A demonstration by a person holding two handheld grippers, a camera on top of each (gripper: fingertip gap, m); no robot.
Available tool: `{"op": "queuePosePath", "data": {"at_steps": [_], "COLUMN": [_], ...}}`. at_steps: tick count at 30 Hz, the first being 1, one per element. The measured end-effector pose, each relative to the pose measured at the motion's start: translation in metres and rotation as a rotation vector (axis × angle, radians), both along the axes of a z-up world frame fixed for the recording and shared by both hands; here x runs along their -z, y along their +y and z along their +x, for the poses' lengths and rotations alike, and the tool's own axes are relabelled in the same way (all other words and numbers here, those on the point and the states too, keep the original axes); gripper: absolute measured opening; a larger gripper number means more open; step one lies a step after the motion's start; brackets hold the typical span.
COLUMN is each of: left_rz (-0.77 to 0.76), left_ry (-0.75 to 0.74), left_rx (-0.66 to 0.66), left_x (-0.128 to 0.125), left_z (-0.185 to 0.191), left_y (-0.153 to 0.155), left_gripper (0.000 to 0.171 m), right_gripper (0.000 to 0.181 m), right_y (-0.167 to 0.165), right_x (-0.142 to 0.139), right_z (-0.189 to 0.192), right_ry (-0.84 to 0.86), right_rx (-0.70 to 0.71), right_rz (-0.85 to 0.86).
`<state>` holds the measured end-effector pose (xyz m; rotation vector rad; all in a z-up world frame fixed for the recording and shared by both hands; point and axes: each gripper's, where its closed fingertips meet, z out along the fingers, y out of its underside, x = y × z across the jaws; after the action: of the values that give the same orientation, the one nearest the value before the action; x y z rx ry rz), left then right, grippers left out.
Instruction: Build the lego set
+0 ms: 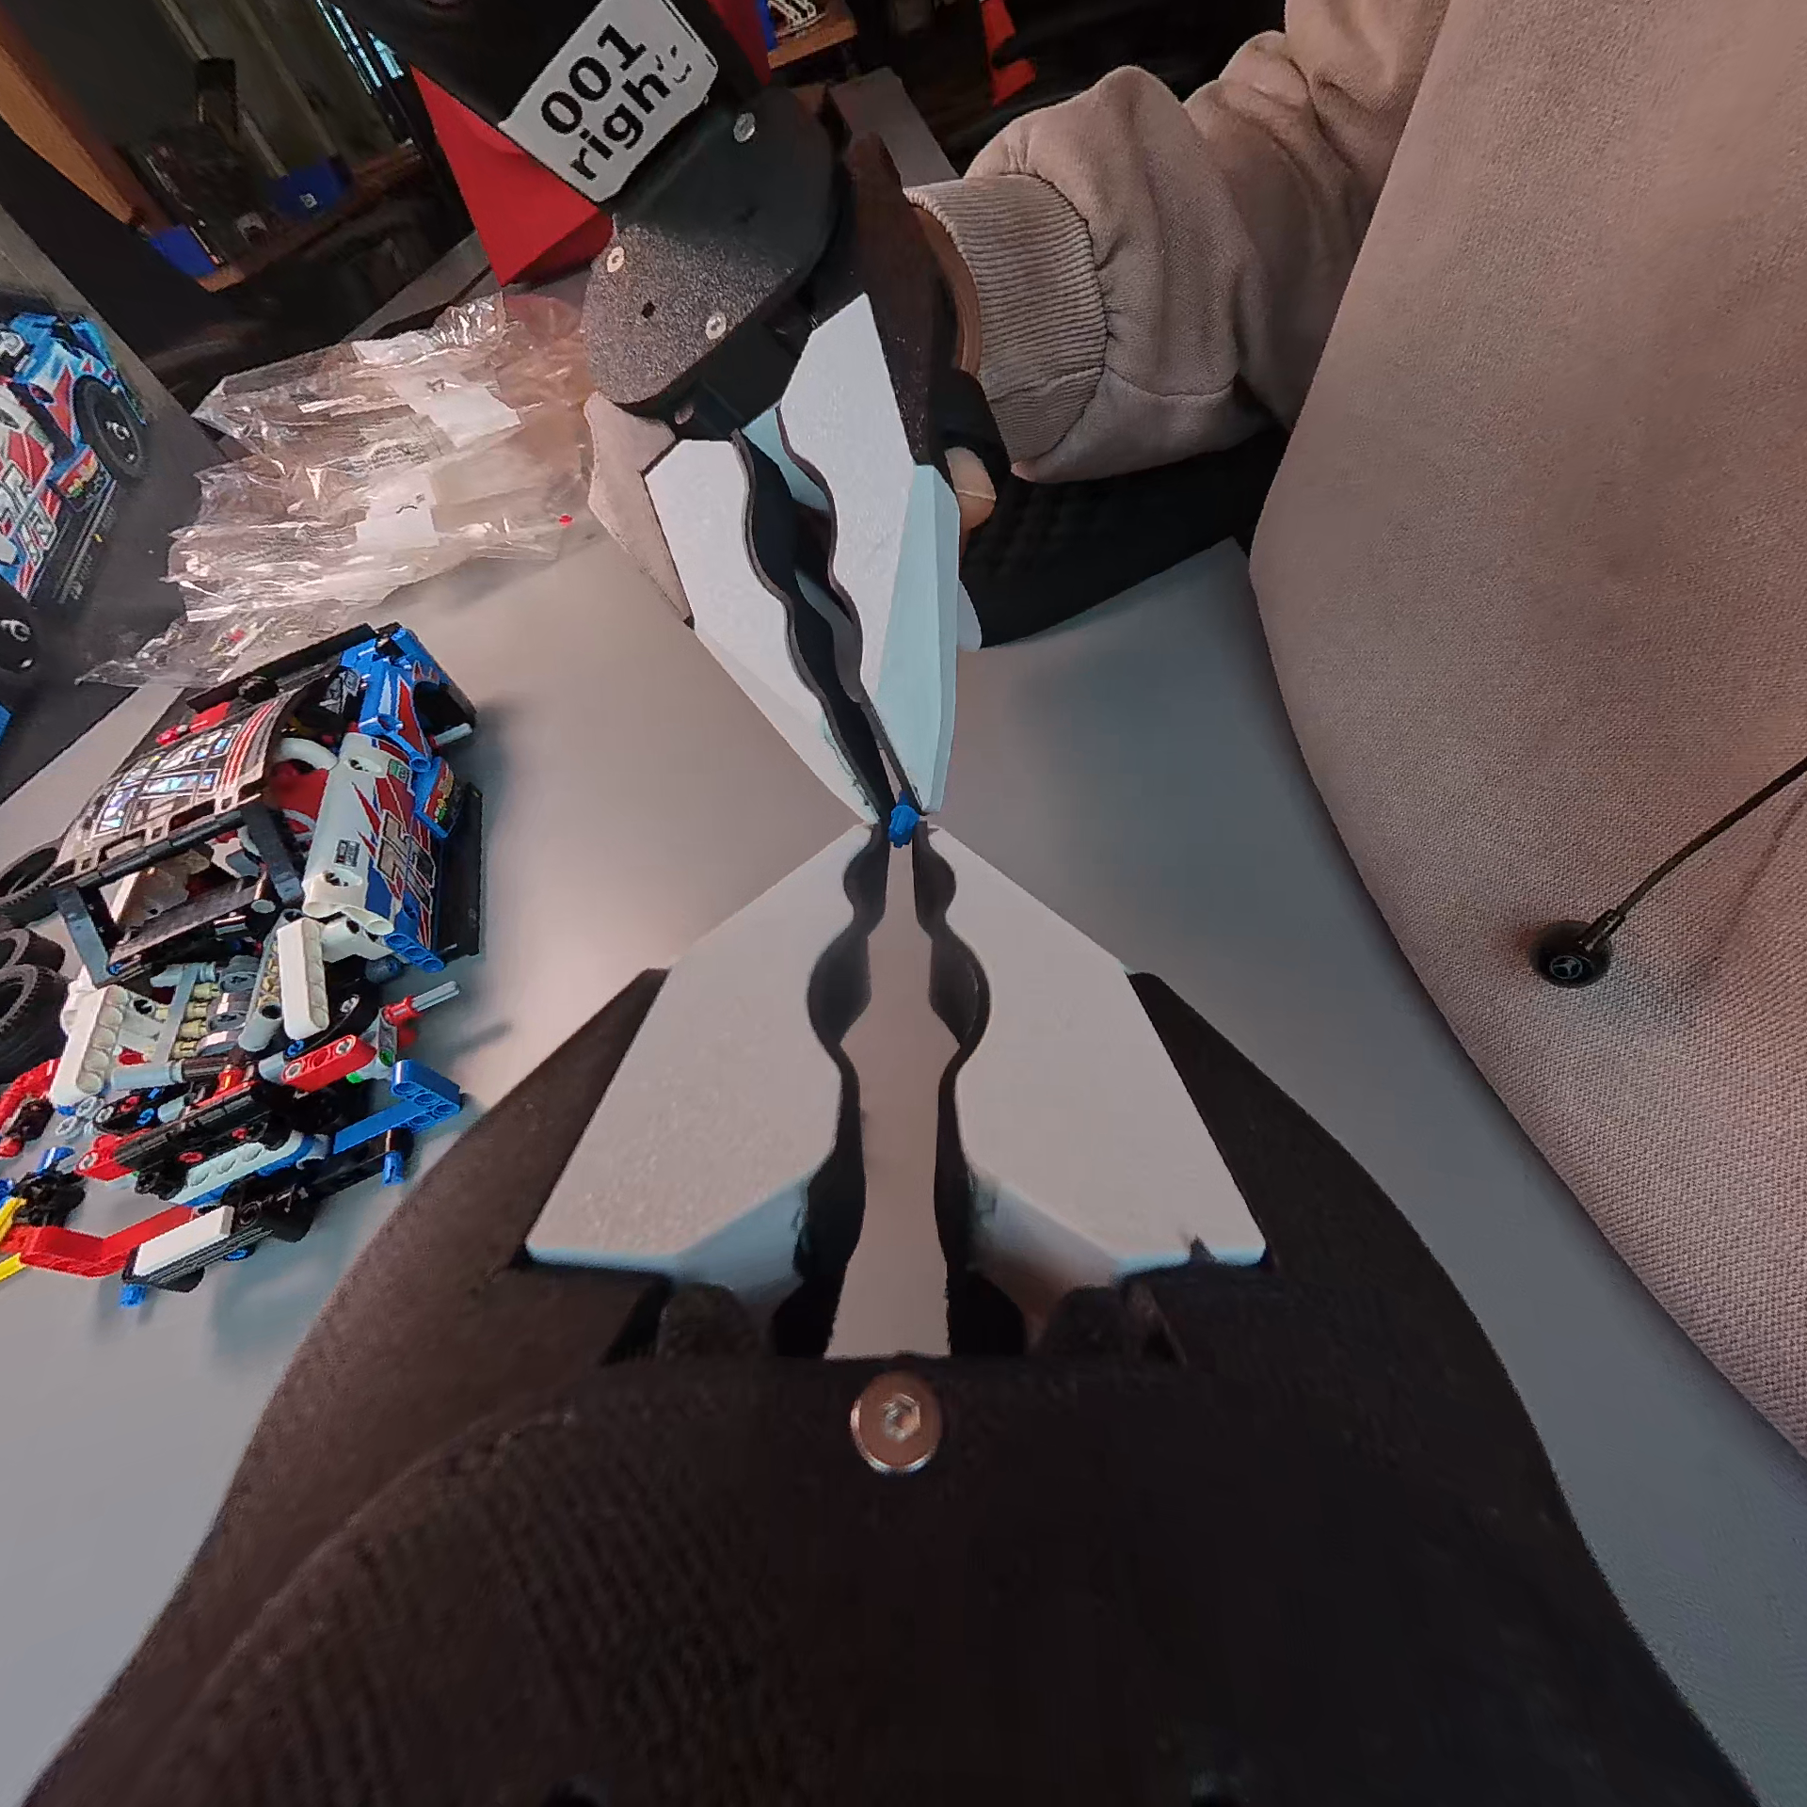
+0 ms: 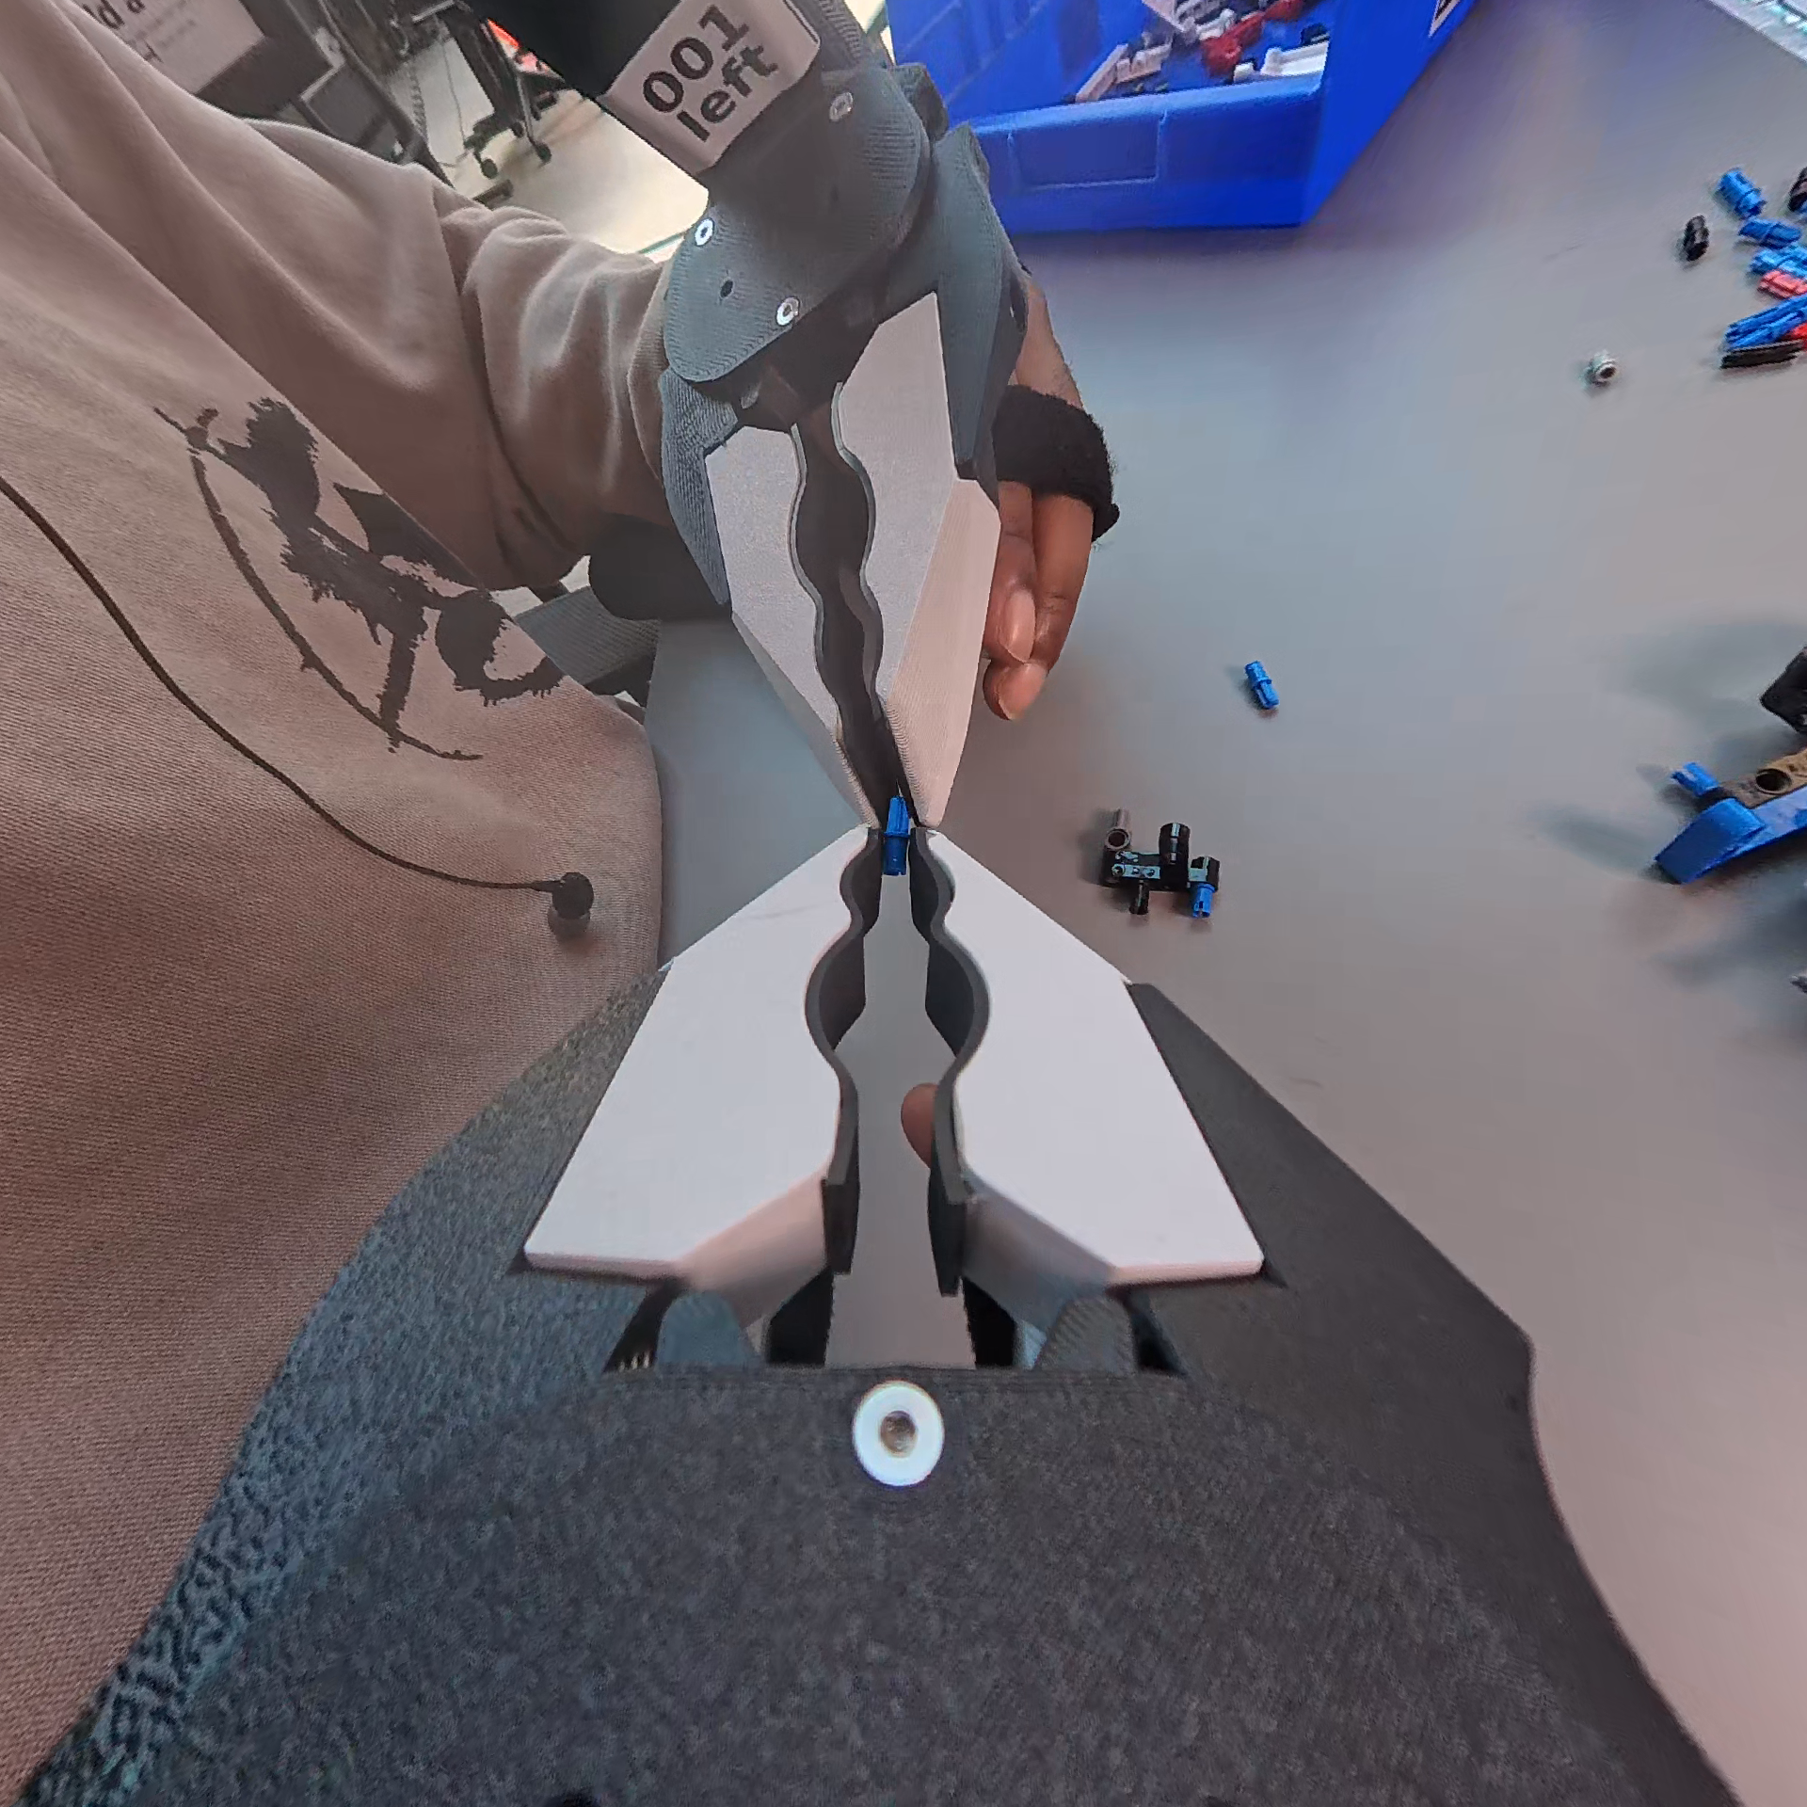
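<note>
Evidently both grippers, left (image 1: pixel 892 849) and right (image 2: pixel 890 849), pinch one blue pin (image 2: pixel 894 847) tip-to-tip above the bench (image 2: pixel 1369 548), likely handing it over

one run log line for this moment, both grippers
left gripper: tips at blue pin | right gripper: tips at same pin | who grips: unclear | car model: on table, untouched

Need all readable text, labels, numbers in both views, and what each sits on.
I'm not transcribing writing; here is what bears it.
White sticker on the right hand-held gripper: legible print.
White sticker on the left hand-held gripper: legible print.
Lego car decals: numbers, small.
Plastic bags: print too small.
Sweatshirt: graphic only, no words readable.
Both grip a blue pin: unmarked.
</note>
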<state>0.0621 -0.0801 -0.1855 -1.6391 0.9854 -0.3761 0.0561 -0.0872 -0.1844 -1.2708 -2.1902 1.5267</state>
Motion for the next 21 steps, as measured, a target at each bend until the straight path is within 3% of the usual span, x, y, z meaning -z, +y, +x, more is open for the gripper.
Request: {"op": "queuePosePath", "data": {"at_steps": [9,21], "left_rz": [-0.087,-0.144], "left_ry": [-0.284,-0.333], "left_rx": [0.007,-0.002], "left_x": [-0.022,-0.018], "left_z": [-0.005,-0.006], "left_y": [0.002,0.005], "left_gripper": [0.003,0.003], "right_gripper": [0.007,0.002], "right_y": [0.004,0.009], "right_x": [-0.023,-0.020], "right_z": [-0.004,-0.007], "right_ry": [0.278,0.294], "right_rx": [0.031,0.090], "right_rz": [0.048,0.101]}}
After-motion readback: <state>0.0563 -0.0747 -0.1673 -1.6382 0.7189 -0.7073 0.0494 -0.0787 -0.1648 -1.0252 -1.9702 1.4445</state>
